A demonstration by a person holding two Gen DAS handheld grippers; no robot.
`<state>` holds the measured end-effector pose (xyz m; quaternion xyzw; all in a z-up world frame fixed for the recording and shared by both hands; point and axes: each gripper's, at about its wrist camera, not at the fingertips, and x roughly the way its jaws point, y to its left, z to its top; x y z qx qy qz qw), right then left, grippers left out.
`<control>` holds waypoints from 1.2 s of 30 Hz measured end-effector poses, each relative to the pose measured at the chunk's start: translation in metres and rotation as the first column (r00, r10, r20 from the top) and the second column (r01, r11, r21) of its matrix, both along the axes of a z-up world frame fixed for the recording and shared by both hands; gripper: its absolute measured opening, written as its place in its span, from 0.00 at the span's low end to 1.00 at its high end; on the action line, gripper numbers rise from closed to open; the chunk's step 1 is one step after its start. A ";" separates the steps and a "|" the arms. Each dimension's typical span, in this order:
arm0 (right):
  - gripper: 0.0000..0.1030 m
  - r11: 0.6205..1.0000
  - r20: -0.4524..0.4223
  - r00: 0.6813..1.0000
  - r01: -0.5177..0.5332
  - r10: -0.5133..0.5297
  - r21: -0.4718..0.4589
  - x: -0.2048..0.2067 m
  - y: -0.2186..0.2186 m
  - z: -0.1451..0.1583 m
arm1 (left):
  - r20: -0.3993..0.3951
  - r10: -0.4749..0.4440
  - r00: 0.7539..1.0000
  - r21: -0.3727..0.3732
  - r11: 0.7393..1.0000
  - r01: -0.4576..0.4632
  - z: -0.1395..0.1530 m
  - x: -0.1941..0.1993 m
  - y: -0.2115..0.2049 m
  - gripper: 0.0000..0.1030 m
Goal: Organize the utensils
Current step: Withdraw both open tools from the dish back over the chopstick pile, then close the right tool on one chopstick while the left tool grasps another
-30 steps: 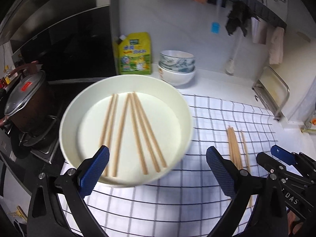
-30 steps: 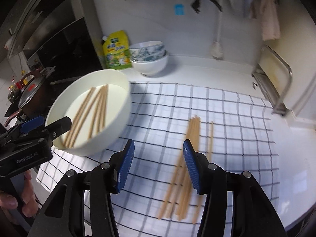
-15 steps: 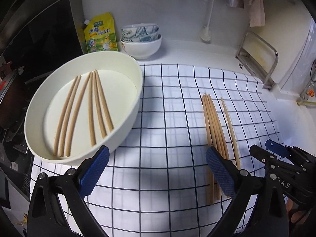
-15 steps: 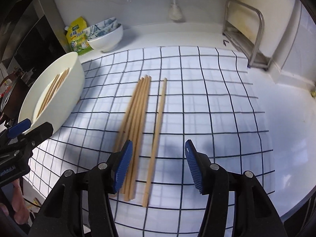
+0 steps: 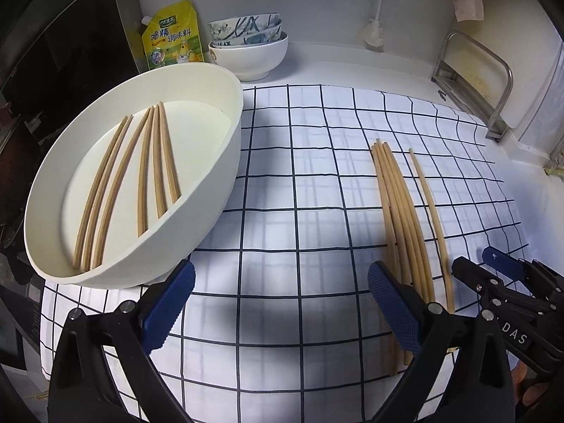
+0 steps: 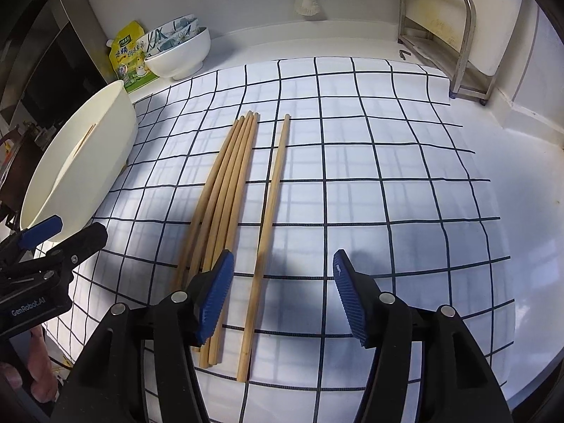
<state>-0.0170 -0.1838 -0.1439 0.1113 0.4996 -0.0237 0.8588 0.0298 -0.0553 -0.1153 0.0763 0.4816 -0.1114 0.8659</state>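
Chopsticks are being sorted, by my reading: five pale wooden chopsticks [image 5: 134, 176] are lying in the round cream-white basin [image 5: 211, 190] at the left edge of the white cloth with the dark grid [image 6: 387, 176], and a tight bundle of wooden chopsticks [image 6: 225, 190] is resting on that cloth with one single wooden chopstick [image 6: 271, 194] lying just beside it on its right, apart from it.

The right gripper [image 6: 282, 289] is hovering with its blue ribbed fingers spread wide, holding nothing; the single chopstick's near half is passing between them, nearer the left finger, while the bundle's near ends are running under that finger. The left gripper [image 5: 282, 306] is likewise gaping and empty, with the basin ahead to its left and the bundle beside its right finger.

Next, probably, the right gripper is needing to lower over the lone stick and close across its shaft, keeping clear of the bundle, then join it to the others.
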 end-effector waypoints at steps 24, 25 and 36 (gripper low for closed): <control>0.55 0.994 -0.021 1.000 -0.002 0.000 -0.110 -0.001 -0.025 -0.017 | -0.077 -0.040 0.996 -0.013 0.999 0.039 -0.029 0.009 -0.037 0.94; 0.55 0.994 -0.015 1.000 -0.008 0.006 -0.108 -0.001 -0.026 -0.017 | -0.078 -0.040 0.996 -0.006 0.999 0.040 -0.031 0.010 -0.039 0.94; 0.55 0.995 0.003 1.000 -0.023 0.023 -0.093 0.001 -0.027 -0.017 | -0.067 -0.075 0.995 0.052 0.995 0.079 -0.045 0.012 -0.056 0.94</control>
